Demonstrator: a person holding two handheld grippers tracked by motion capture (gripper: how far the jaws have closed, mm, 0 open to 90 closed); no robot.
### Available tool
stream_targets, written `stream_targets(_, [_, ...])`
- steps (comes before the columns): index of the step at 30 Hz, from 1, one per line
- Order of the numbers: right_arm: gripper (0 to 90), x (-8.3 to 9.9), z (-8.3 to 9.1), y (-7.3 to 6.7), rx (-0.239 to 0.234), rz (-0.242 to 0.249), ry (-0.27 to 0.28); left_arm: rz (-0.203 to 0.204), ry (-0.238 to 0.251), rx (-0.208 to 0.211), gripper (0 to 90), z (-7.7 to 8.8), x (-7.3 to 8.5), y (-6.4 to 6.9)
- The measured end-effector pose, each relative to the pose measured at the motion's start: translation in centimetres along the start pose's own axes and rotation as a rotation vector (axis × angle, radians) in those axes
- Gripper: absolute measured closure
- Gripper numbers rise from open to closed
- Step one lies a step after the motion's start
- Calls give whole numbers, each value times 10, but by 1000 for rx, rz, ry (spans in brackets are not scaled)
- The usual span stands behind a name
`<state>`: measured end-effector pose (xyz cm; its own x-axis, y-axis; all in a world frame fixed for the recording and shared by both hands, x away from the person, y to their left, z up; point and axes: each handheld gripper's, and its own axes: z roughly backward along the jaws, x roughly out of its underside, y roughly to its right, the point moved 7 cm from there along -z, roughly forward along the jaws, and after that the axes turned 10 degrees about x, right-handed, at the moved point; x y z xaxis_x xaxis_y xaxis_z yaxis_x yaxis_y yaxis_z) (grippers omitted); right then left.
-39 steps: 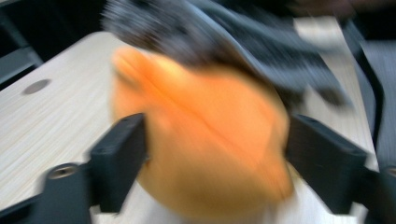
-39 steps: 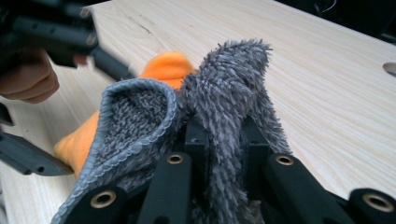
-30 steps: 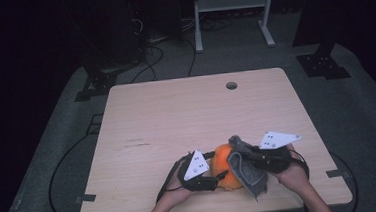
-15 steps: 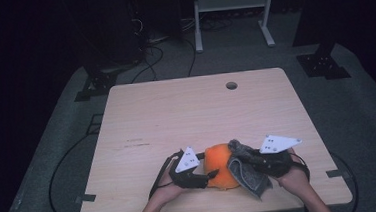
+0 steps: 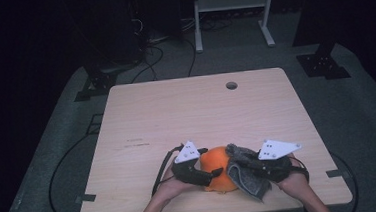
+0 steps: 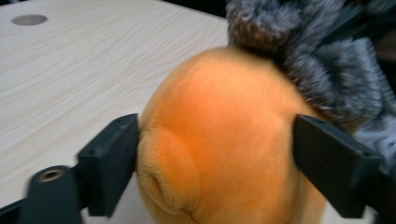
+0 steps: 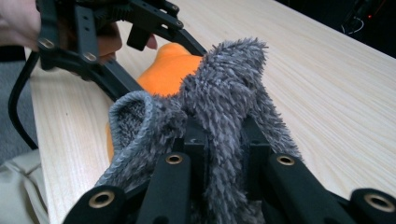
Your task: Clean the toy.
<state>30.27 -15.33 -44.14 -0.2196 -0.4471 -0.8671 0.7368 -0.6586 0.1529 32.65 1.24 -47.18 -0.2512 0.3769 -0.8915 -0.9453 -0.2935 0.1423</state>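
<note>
An orange plush toy (image 5: pixel 216 168) lies near the table's front edge, with a grey fuzzy cloth (image 5: pixel 250 178) draped over its right side. My left gripper (image 5: pixel 215 173) reaches in from the left. In the left gripper view its two black pads (image 6: pixel 116 158) rest against the plush toy's (image 6: pixel 224 135) sides. These jaws have just been opening, and the plush still sits between them. My right gripper (image 7: pixel 219 144) is shut on the grey cloth (image 7: pixel 229 79), which bunches up between its jaws. The orange plush (image 7: pixel 170 67) shows behind the cloth.
The wooden table (image 5: pixel 201 110) has a round cable hole (image 5: pixel 231 85) at the back. A white rack (image 5: pixel 229 3) stands on the floor beyond the table. Black stand bases (image 5: pixel 323 64) and cables lie around it.
The left gripper's jaws stand wider around the orange plush than before. The right gripper with the grey cloth has barely shifted.
</note>
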Motion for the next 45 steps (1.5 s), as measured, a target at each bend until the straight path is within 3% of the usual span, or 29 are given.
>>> stream_targets(4, [761, 7, -2, 9, -13, -53, -14, -27, -12, 4, 275, 4, 3, 1])
stream_targets(7, [759, 21, 0, 26, 12, -120, -62, -30, -11, 15, 272, 5, 4, 1])
stream_targets(9, [758, 22, 1, 27, 18, -116, -64, -22, -8, 18, 228, 5, 4, 1])
stream_targets(10, [758, 21, 2, 27, 15, -130, -53, -11, -12, 20, 228, 5, 4, 0])
stream_targets(11, [758, 16, 4, 23, -7, -140, -29, 43, -33, 3, 100, 2, 4, -4])
stream_targets(13, [758, 16, 1, 21, -5, -126, -42, 76, -36, 8, 50, -1, 4, -7])
stream_targets(15, [759, 19, -2, 21, 2, -135, -63, 36, -27, 33, 168, -3, 3, -2])
stream_targets(16, [759, 19, -2, 21, 2, -135, -63, 36, -27, 33, 214, -3, 3, -2])
stream_targets(17, [761, 18, 0, 24, 3, -153, -57, -73, 28, -5, 277, -1, -8, 6])
stream_targets(18, [761, 18, 0, 24, 3, -153, -57, -73, 28, -5, 319, -1, -8, 6])
stream_targets(20, [762, 10, 5, 23, 21, -148, -21, -206, 70, -63, 328, 0, -15, 12])
stream_targets(21, [762, 6, 6, 22, 23, -144, -5, -248, 73, -85, 327, -1, -17, 14])
stream_targets(22, [762, 3, 5, 20, 22, -143, 8, -263, 72, -85, 320, -2, -16, 15])
stream_targets(24, [763, 4, -1, 17, 36, -112, -13, -218, 57, -54, 260, -2, -11, 12])
stream_targets(26, [764, 5, -5, 11, 17, -112, -17, -112, 92, -30, 171, 3, -13, 5])
stream_targets(27, [764, 4, -5, 7, 8, -100, -13, -83, 106, -27, 162, 5, -15, 3])
stream_targets(29, [762, 1, -4, 1, -4, -78, 1, -90, 67, -49, 239, 4, -12, 1])
stream_targets(31, [760, 3, -5, 3, 3, -85, -6, -77, 53, -41, 278, 3, -9, 1])
stream_targets(33, [758, 10, -7, 12, 13, -129, -18, -92, 33, -44, 303, 4, -6, 0])
stream_targets(36, [761, 28, -10, 33, 67, -192, -85, -93, 16, -38, 315, 8, -3, -1])
stream_targets(38, [763, 32, -8, 38, 82, -203, -92, -97, 9, -34, 320, 10, -1, -1])
stream_targets(40, [762, 21, -1, 34, 44, -227, -28, -105, 9, -32, 321, 10, -1, 0])
stream_targets(42, [761, 10, 2, 27, 5, -220, 13, -111, 19, -22, 317, 9, -2, 1])
stream_targets(43, [761, 9, 0, 24, -2, -205, 5, -104, 29, -16, 296, 9, -3, 1])
stream_targets(45, [761, 15, -8, 17, -2, -163, -41, -35, 21, -21, 163, 7, -4, -3])
